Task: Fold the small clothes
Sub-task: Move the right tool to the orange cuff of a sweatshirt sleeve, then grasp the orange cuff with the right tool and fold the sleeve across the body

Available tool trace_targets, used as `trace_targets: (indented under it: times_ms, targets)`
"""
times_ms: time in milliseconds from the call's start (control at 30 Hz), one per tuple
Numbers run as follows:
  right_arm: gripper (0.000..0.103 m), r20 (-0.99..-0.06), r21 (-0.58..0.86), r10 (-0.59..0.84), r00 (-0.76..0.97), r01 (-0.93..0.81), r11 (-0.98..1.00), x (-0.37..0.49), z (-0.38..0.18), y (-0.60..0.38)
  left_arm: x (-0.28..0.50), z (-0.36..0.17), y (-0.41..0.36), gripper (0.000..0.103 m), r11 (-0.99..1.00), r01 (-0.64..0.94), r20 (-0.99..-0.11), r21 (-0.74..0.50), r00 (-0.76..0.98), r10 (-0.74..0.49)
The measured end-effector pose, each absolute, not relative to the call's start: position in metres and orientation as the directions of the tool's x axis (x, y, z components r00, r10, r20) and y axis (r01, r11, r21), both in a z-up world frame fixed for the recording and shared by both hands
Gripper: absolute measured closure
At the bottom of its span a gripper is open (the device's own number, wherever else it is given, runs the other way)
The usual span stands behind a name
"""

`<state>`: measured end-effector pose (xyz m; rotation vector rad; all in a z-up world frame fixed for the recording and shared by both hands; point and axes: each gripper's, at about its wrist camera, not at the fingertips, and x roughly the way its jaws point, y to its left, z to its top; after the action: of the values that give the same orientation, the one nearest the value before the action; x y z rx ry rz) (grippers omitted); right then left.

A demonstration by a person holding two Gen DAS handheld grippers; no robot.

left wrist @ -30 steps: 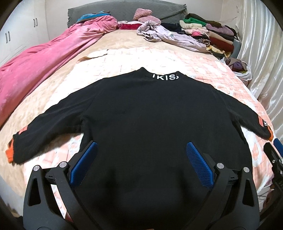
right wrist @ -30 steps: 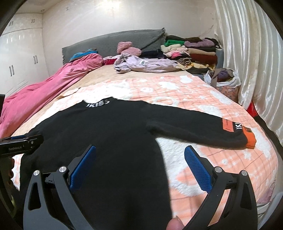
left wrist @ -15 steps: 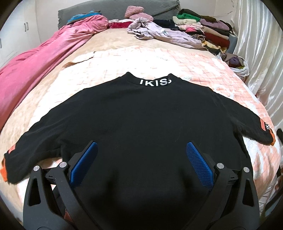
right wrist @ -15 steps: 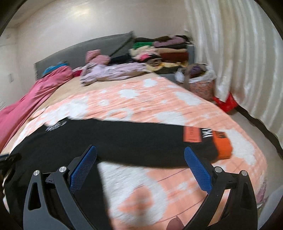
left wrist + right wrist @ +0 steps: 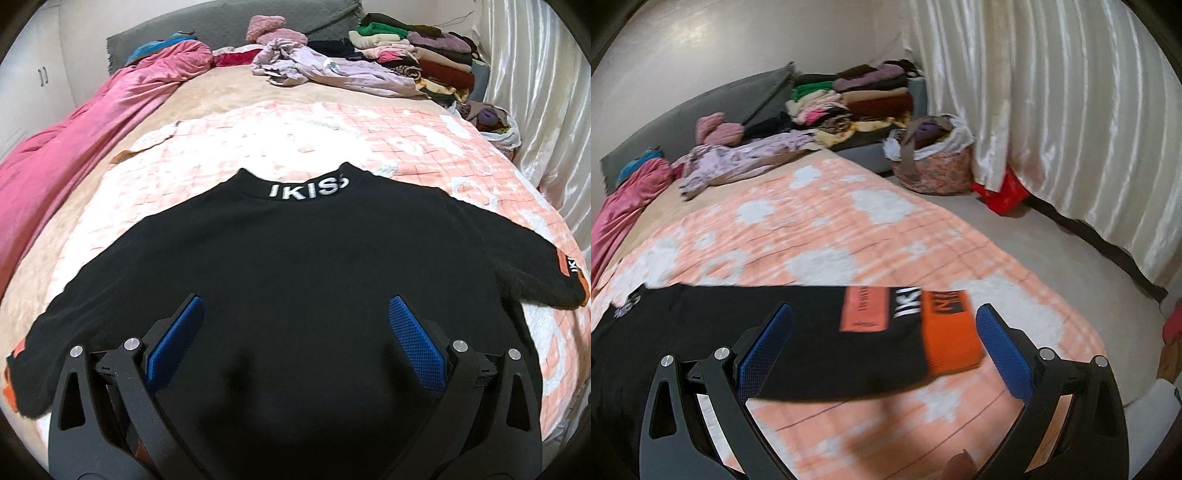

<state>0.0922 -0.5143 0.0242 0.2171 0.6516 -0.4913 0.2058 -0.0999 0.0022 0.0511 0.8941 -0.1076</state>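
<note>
1. Black sweater [image 5: 295,280] spread flat on orange-and-white blanket [image 5: 288,144], collar with white lettering [image 5: 308,189] pointing away, both sleeves out to the sides
2. Left gripper [image 5: 293,341] hovering over lower body of sweater, fingers wide apart, holding nothing
3. Right gripper [image 5: 882,345] over right sleeve [image 5: 798,332] near orange cuff [image 5: 951,338], fingers spread, nothing clamped; contact with fabric can't be told, view blurred
4. Step in hand, probably: grabbing right sleeve end to fold it in across the body
5. To do well: pinch at cuff or just inboard of salmon patch [image 5: 863,309], taking both layers so sleeve lifts as one piece
6. Lift only enough to clear blanket, else blanket may come along
7. Carry cuff straight toward sweater middle, fold line at shoulder seam, sleeve kept flat and untwisted
8. Left gripper best pressing body down or waiting for left sleeve [image 5: 85,332], keeping sweater from sliding
9. Risk: thick soft knit bunching at armpit; smooth after laying down
10. Clutter well apart: pink quilt [image 5: 85,140], lilac garment [image 5: 325,68], stack of folded clothes [image 5: 417,59], no interference likely
</note>
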Motion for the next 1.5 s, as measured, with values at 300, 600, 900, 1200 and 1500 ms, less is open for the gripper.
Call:
trace_targets:
  times_ms: [300,600,900,1200,1500]
  targets:
    - [0.004,-0.739,0.026,-0.349,0.576,0.543,0.839,0.113,-0.009,-0.569,0.228,-0.010,-0.103,0.009,0.996,0.087,-0.767,0.029,0.641,-0.034]
    - [0.042,-0.816,0.109,-0.232,0.529,0.535,0.838,0.129,-0.042,-0.586,0.238,-0.040,-0.093,0.009,0.996,0.057,-0.780,0.065,0.626,0.016]
    - [0.084,-0.794,0.192,-0.136,0.593,0.456,0.869,0.128,-0.039,-0.577,0.241,-0.056,-0.088,0.009,0.996,0.080,-0.795,0.032,0.606,-0.023]
    - [0.088,-0.675,0.239,-0.060,0.735,0.295,0.925,0.126,0.026,-0.514,0.230,-0.037,-0.076,0.009,0.996,0.093,-0.757,-0.013,0.650,-0.071]
    - [0.088,-0.615,0.309,0.141,0.776,0.072,0.948,0.164,0.068,-0.413,0.228,-0.027,-0.037,0.009,0.997,0.045,-0.737,-0.060,0.672,-0.074]
